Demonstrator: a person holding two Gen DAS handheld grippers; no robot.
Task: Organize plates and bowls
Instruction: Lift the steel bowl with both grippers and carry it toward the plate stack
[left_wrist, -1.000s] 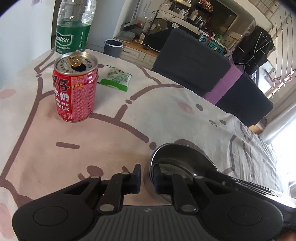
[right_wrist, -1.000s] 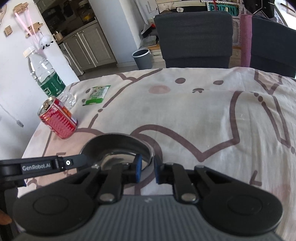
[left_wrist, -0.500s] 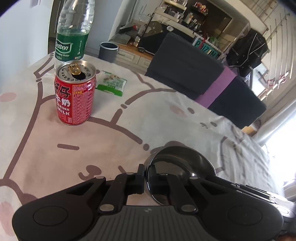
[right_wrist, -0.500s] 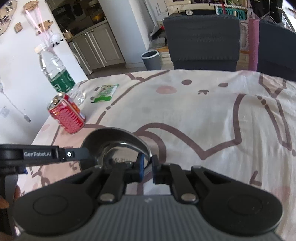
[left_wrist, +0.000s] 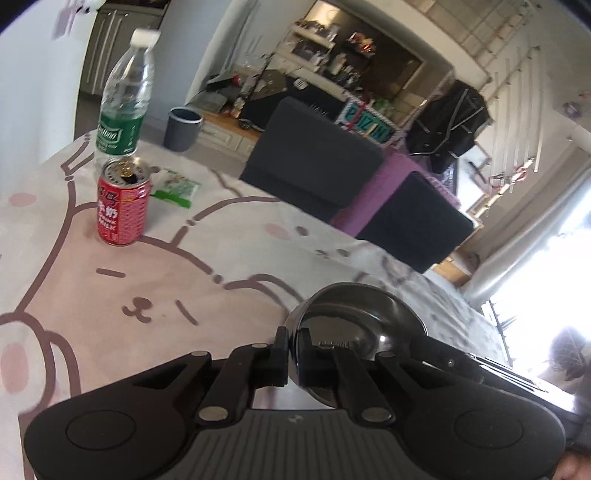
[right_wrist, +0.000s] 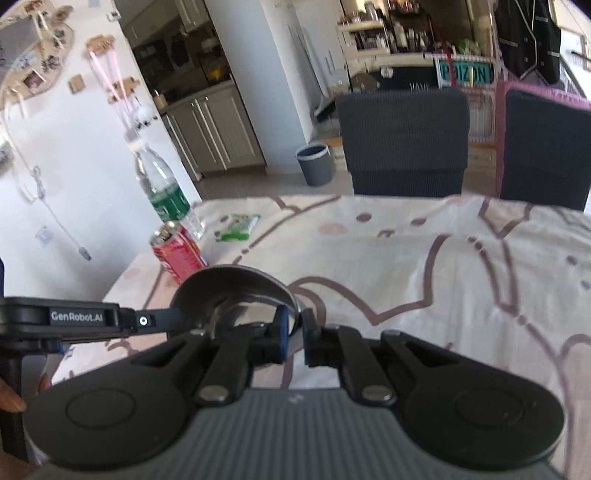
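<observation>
The steel bowl (left_wrist: 354, 314) hung above the cloth-covered surface (left_wrist: 229, 258), pinched at opposite rims. The left gripper (left_wrist: 291, 354) was clamped on its near-left edge, and the right gripper (right_wrist: 293, 338) was clenched on the other side. Well beyond stood a red can (left_wrist: 123, 201), a water bottle (left_wrist: 123, 110) and a green packet (left_wrist: 175, 186).

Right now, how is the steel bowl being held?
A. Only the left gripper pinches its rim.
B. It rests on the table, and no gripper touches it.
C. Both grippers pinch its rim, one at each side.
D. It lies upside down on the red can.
C: the left gripper and the right gripper each pinch the rim of the steel bowl, at opposite sides.
</observation>
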